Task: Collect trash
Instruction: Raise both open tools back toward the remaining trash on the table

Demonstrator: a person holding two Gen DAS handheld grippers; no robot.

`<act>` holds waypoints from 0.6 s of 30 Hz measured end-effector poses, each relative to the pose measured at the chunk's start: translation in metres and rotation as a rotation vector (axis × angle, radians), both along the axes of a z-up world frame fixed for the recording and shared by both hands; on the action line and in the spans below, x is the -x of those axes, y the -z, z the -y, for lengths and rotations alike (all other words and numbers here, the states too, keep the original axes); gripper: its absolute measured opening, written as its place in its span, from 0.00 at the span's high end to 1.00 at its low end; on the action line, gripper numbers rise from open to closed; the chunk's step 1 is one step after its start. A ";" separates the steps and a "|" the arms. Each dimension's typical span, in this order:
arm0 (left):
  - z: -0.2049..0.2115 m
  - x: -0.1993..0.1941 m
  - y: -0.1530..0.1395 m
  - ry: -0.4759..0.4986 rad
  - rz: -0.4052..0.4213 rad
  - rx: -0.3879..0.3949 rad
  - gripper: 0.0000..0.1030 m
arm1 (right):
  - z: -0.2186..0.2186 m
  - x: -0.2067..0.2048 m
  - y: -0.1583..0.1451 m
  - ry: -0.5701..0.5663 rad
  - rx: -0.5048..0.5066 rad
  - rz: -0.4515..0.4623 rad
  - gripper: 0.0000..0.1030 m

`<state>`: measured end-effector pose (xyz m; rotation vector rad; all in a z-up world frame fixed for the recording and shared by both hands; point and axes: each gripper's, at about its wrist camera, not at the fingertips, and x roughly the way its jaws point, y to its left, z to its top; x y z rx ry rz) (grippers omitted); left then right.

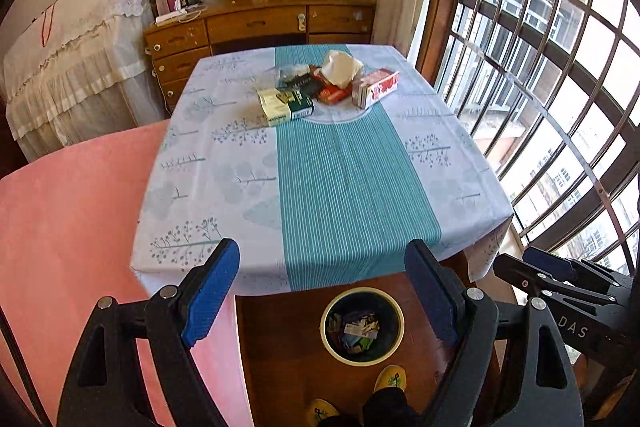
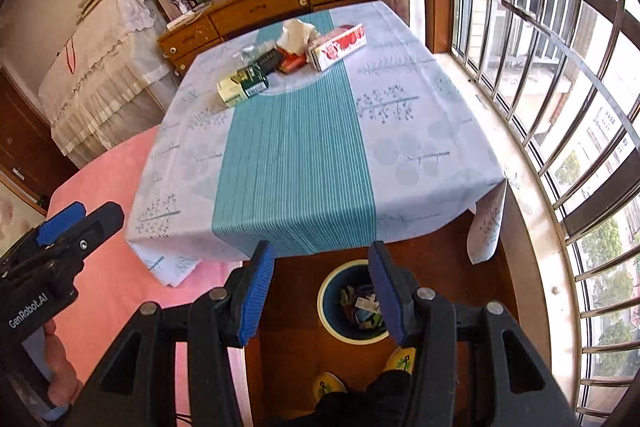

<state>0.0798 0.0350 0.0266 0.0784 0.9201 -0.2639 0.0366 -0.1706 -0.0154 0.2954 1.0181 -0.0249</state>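
Note:
A pile of trash lies at the far end of the table (image 1: 340, 179): a cream and green box (image 1: 280, 105), a crumpled tissue (image 1: 340, 67), a red and white carton (image 1: 376, 87) and a red wrapper (image 1: 332, 93). On the floor before the table stands a round bin (image 1: 362, 290) with scraps inside. My left gripper (image 1: 320, 291) hangs open and empty above the bin. The right wrist view shows the same box (image 2: 242, 87), tissue (image 2: 298, 35), carton (image 2: 340, 47) and bin (image 2: 322, 307). My right gripper (image 2: 320, 297) is open too, with nothing between its pads.
A pink cover (image 1: 72, 207) lies left of the table. Wooden drawers (image 1: 256, 23) and bookshelves stand behind it, and a barred window (image 1: 540, 67) runs along the right. The person's feet in yellow slippers (image 1: 390, 377) stand by the bin.

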 end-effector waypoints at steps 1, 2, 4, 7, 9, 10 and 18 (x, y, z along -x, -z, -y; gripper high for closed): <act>-0.003 -0.001 -0.007 0.000 0.009 0.007 0.19 | -0.001 -0.001 -0.010 -0.008 0.005 0.016 0.52; -0.005 0.000 -0.012 -0.001 0.016 0.015 0.19 | -0.003 -0.001 -0.018 -0.016 0.017 0.032 0.52; -0.010 -0.002 -0.021 -0.006 0.034 0.025 0.19 | -0.006 -0.005 -0.031 -0.026 0.050 0.061 0.52; -0.015 -0.005 -0.030 -0.008 0.052 0.031 0.19 | -0.009 -0.012 -0.048 -0.038 0.078 0.098 0.52; -0.016 -0.010 -0.036 -0.006 0.059 0.038 0.19 | -0.011 -0.018 -0.058 -0.051 0.100 0.124 0.52; -0.017 -0.012 -0.039 -0.006 0.065 0.038 0.19 | -0.013 -0.021 -0.064 -0.056 0.126 0.145 0.52; -0.003 -0.041 -0.050 0.004 0.101 0.031 0.19 | -0.005 -0.066 -0.080 -0.057 0.195 0.170 0.52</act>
